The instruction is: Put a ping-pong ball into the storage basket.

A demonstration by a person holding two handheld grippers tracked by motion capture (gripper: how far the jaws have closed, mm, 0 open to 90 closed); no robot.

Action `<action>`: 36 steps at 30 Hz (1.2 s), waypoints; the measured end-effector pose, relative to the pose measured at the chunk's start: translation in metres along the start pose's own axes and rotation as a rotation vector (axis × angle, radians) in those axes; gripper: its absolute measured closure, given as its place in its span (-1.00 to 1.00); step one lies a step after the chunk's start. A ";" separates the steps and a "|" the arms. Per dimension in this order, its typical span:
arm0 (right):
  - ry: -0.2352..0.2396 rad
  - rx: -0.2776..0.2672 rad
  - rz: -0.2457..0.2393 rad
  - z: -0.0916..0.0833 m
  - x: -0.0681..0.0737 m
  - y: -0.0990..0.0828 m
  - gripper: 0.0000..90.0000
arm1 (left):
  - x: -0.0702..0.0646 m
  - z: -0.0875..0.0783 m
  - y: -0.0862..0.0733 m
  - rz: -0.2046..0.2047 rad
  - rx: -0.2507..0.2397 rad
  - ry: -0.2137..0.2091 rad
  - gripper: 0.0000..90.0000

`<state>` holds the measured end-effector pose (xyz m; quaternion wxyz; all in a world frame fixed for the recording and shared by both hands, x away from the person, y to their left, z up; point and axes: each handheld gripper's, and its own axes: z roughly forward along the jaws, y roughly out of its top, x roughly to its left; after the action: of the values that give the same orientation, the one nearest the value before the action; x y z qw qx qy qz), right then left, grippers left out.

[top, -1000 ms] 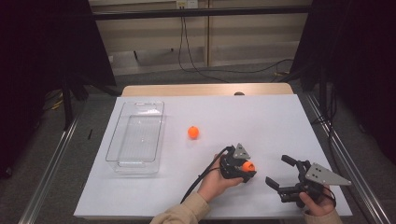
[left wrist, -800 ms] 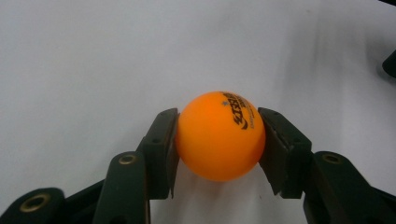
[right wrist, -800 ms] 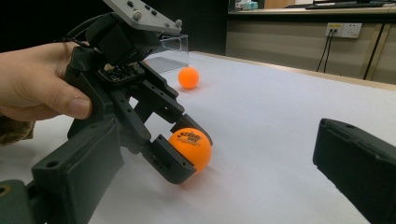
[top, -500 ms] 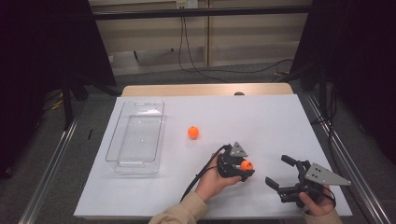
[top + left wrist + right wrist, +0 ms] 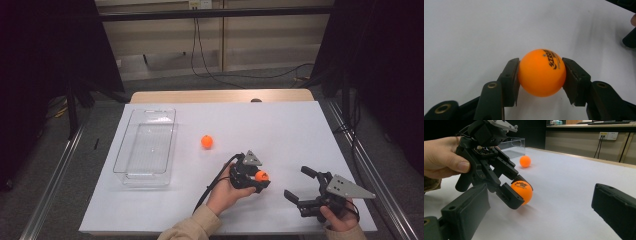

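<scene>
Held ball (image 5: 541, 72): sitting low over the white table (image 5: 280, 125), unmoved since a second ago.
Left gripper (image 5: 257, 177): clamping it, grip unchanged, so lifting looks next.
Right gripper (image 5: 305, 187): resting with jaws apart.
Second ball (image 5: 207, 141): lying near the clear tray (image 5: 145, 145).

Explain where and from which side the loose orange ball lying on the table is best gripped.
Grip the loose ball across its middle, coming from above. It is round and smooth, and it lies alone on the white table, apart from the clear tray, so probably any pair of opposite sides suits.
</scene>
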<state>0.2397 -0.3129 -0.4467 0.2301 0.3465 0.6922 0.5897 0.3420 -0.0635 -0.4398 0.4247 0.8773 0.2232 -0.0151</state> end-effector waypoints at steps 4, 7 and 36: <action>0.001 -0.001 0.001 0.000 0.000 0.000 -0.97 | 0.001 -0.003 0.000 -0.006 -0.002 0.000 0.13; 0.000 -0.001 0.001 0.000 0.000 0.000 -0.97 | 0.002 -0.004 0.000 -0.005 -0.003 0.001 0.13; 0.002 -0.003 0.000 0.001 0.000 0.000 -0.97 | 0.013 -0.026 -0.001 -0.066 -0.032 0.009 0.13</action>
<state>0.2400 -0.3124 -0.4466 0.2299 0.3456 0.6917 0.5910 0.3488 -0.0389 -0.4266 0.4368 0.8627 0.2539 -0.0218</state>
